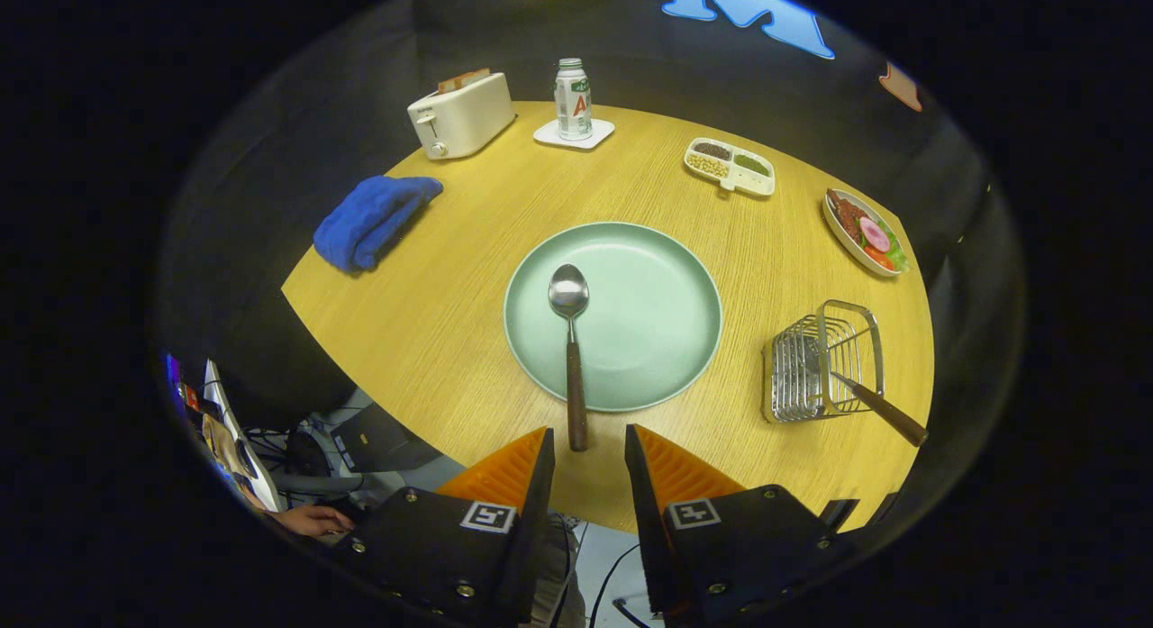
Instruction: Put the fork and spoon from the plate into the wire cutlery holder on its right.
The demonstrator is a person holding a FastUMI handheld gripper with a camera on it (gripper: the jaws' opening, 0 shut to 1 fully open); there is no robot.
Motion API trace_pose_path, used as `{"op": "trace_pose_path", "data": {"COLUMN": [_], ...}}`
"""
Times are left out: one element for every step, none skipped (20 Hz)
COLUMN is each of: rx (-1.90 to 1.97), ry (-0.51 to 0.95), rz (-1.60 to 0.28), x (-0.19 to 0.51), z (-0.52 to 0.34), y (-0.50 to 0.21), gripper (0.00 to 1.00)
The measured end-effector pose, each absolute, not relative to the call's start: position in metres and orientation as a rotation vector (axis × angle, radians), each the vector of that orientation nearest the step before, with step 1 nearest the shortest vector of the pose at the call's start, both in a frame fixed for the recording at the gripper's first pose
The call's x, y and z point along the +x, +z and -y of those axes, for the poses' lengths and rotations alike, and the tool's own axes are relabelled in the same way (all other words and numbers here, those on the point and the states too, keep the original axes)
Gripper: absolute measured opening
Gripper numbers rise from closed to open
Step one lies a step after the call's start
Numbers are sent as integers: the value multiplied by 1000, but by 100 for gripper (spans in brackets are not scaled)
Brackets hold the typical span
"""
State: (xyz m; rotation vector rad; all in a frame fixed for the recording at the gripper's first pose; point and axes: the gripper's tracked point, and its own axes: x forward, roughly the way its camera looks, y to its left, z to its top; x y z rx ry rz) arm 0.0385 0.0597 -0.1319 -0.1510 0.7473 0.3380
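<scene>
Fingers (587,452) are wide open with the spoon (571,340) handle tip just ahead between them, so a shallow grab might tip it off the plate (667,277).

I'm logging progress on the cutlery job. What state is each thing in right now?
gripper: open, holding nothing, fingers either side of the spoon handle's tip
spoon: lying on the plate, handle overhanging the rim
plate: flat on the table
fork: leaning in the wire cutlery holder, handle sticking out
wire cutlery holder: upright, right of the plate
</scene>
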Motion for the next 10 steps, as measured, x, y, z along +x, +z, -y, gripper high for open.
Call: {"op": "trace_pose_path", "data": {"rx": [-133, -117, -117, -121, -137, -149, -152, -147, -139, -141], "ry": [330, 333, 326, 325, 310, 297, 289, 287, 288, 286], "rz": [-762, -772, -784, -786, -788, -787, -794, -805, -813, -819], "x": [39, 40, 42, 44, 48, 52, 55, 56, 58, 59], "z": [-63, -68, -70, -71, -69, -67, -66, -68, -70, -71], "y": [-137, -141, -144, -149, -153, -157, -161, -165, -168, -173], "gripper": [47, 47, 47, 47, 47, 47, 47, 47, 47, 47]}}
